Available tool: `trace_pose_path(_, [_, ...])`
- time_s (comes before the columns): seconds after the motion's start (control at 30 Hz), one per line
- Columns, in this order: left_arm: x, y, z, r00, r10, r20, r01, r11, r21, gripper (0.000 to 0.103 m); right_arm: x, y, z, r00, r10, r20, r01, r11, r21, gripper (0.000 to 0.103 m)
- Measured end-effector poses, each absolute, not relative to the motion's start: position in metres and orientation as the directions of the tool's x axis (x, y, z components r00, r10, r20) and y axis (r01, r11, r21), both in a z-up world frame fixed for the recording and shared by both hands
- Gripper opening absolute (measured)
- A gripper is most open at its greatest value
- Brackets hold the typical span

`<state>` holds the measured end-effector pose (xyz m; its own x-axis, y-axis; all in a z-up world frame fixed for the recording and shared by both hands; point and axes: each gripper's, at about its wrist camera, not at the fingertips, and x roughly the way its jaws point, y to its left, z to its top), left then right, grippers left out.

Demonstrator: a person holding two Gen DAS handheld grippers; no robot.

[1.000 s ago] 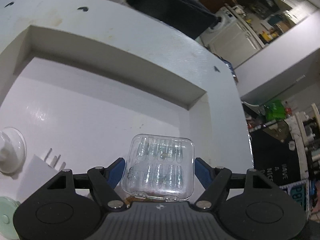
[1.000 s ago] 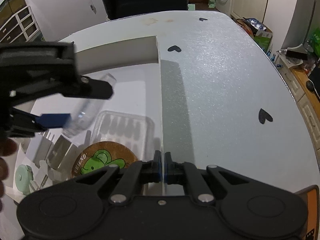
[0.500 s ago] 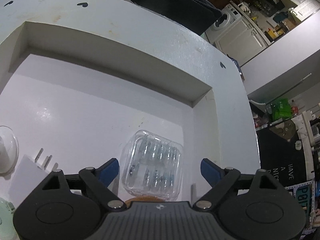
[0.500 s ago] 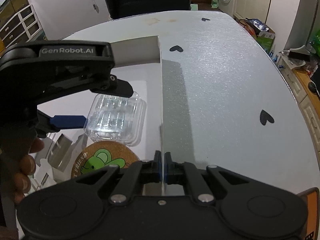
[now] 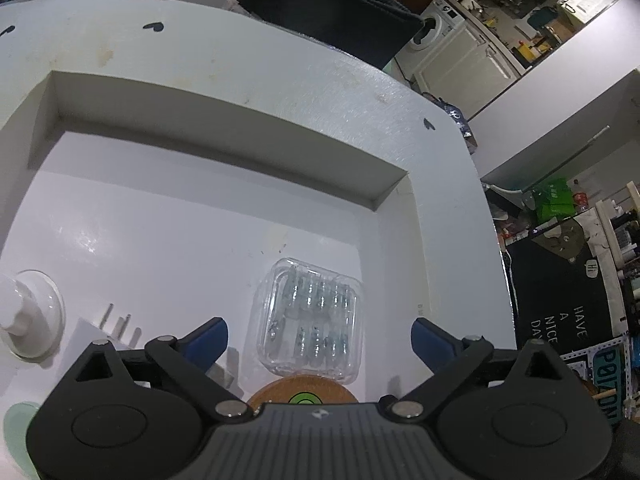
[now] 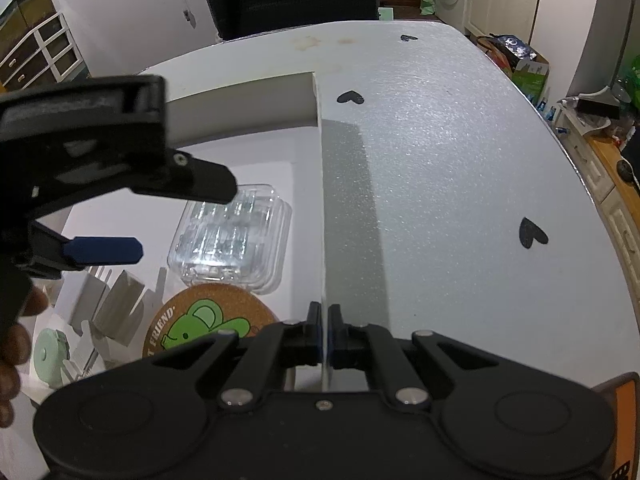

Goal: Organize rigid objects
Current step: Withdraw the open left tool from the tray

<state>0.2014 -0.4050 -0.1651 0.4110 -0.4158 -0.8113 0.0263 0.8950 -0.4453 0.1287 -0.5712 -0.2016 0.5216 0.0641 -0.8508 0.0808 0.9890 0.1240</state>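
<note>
Left wrist view first, reading across: a white suction knob (image 5: 28, 316) sits at the far left of the white tray (image 5: 224, 124), then a white plug adapter with metal prongs (image 5: 116, 320), then the clear plastic case (image 5: 312, 316) with small glassy pieces in rows inside, lying flat on the tray floor near its right wall, its near edge at or over the rim of a cork coaster (image 5: 304, 390). My left gripper (image 5: 318, 340) has just been opening; its blue fingers (image 5: 206, 338) stand wide apart on either side of the case, touching nothing.

I judge the case light, stiff and slick, with thin walls that could flex or pop open under a hard squeeze. If I retake it, I would pinch across its two long side walls, low and centred, gently.

Right wrist view: a mint-green round item (image 6: 50, 354) and the adapter lie left, the coaster shows a green animal print, and my right gripper (image 6: 324, 334) has its fingers pressed together on the tray's thin right wall, steadying it on the bench (image 6: 460, 184).
</note>
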Motion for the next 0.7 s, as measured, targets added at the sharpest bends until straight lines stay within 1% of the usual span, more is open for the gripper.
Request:
trace_pose_path(0.27, [0.195,-0.394,-0.147,0.434,-0.428,-0.793,0.076,0.894,-0.441,0.099,0.128,-0.570,-0.201,0.522,0.062,-0.851,0.078,0.990,0.119,0.003])
trace_pose_path(0.47, [0.185,-0.385,-0.130,0.458,-0.413,-0.787,0.142,0.908,-0.394,0.103,0.133,-0.571,-0.200,0.508,0.065,-0.859,0.081,0.989,0.122,0.003])
trace_pose_path(0.7, [0.173,-0.367,-0.115,0.501,-0.409,-0.763,0.218,0.912,-0.346,0.103,0.134,-0.572,-0.202,0.505,0.070,-0.860,0.077,0.989,0.125,0.003])
